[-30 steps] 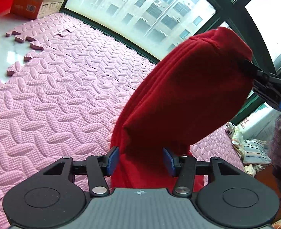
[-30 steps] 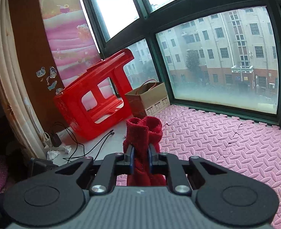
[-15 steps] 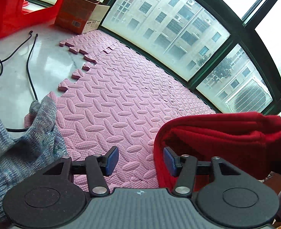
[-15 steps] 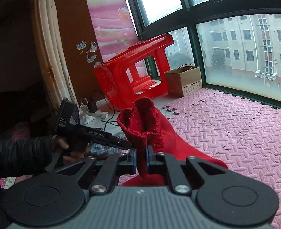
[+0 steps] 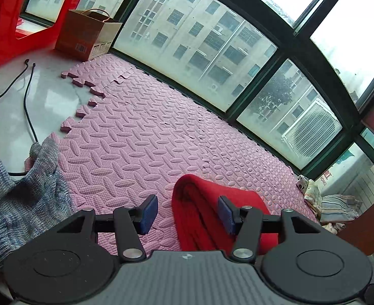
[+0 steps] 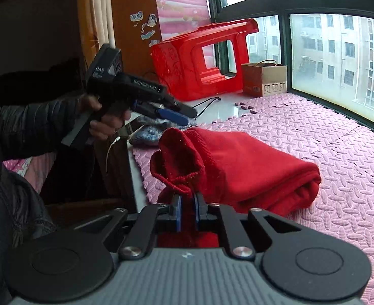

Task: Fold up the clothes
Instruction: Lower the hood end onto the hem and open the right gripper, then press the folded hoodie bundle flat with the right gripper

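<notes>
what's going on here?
A person is folding clothes on a pink foam mat. The right gripper is shut on an edge of the folded red garment, which lies on the mat. The left gripper is open, holding nothing. A grey knit garment lies nearby.

My left hand-held gripper (image 5: 188,213) is matte black, with two round discs on a ribbed grey body, silver screws at the linkage pivots and blue pads on the fingers (image 5: 148,212). The right hand-held gripper (image 6: 187,209) is the same build, blue pads and all. From the side, the left one has a pistol-style handle and white lettering along the top. I'm wearing a dark quilted puffer jacket; its sleeve (image 6: 34,129) reaches my wrist.
</notes>
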Demonstrator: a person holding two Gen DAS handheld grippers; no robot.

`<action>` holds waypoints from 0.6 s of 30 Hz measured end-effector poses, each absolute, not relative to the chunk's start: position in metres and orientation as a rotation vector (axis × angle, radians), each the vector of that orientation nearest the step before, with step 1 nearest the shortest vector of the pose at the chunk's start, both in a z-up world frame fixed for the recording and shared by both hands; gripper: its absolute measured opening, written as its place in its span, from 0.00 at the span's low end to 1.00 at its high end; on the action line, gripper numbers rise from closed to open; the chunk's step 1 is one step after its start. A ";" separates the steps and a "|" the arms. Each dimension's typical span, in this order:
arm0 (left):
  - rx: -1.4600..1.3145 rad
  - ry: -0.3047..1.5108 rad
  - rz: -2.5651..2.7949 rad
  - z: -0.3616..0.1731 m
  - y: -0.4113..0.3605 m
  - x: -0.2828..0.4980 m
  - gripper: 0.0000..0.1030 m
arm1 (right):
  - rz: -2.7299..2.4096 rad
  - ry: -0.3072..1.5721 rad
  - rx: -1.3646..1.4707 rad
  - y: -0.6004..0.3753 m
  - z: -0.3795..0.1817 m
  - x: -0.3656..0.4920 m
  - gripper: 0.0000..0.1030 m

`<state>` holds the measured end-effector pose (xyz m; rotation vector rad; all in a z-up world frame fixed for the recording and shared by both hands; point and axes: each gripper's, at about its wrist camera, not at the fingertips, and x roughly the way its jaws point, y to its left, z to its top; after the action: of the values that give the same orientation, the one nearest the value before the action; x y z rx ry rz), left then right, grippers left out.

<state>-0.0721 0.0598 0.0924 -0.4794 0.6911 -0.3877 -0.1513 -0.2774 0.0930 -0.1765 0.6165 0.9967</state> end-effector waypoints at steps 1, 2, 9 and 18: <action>-0.475 0.679 -0.411 0.097 0.054 -0.071 0.54 | 1.003 0.623 -0.186 -0.277 0.092 -0.155 0.09; -0.472 0.668 -0.436 0.102 0.047 -0.069 0.54 | 1.009 0.629 -0.195 -0.277 0.091 -0.158 0.09; -0.415 0.676 -0.591 0.107 -0.014 -0.033 0.53 | 0.963 0.635 -0.145 -0.288 0.109 -0.159 0.10; -0.343 0.766 -0.751 0.077 -0.048 -0.057 0.52 | 0.776 0.597 -0.023 -0.302 0.135 -0.127 0.19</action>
<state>-0.0567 -0.0478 0.0775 -0.3431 0.7656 -0.7506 -0.1271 -0.3023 0.1348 -0.0235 0.5966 0.7763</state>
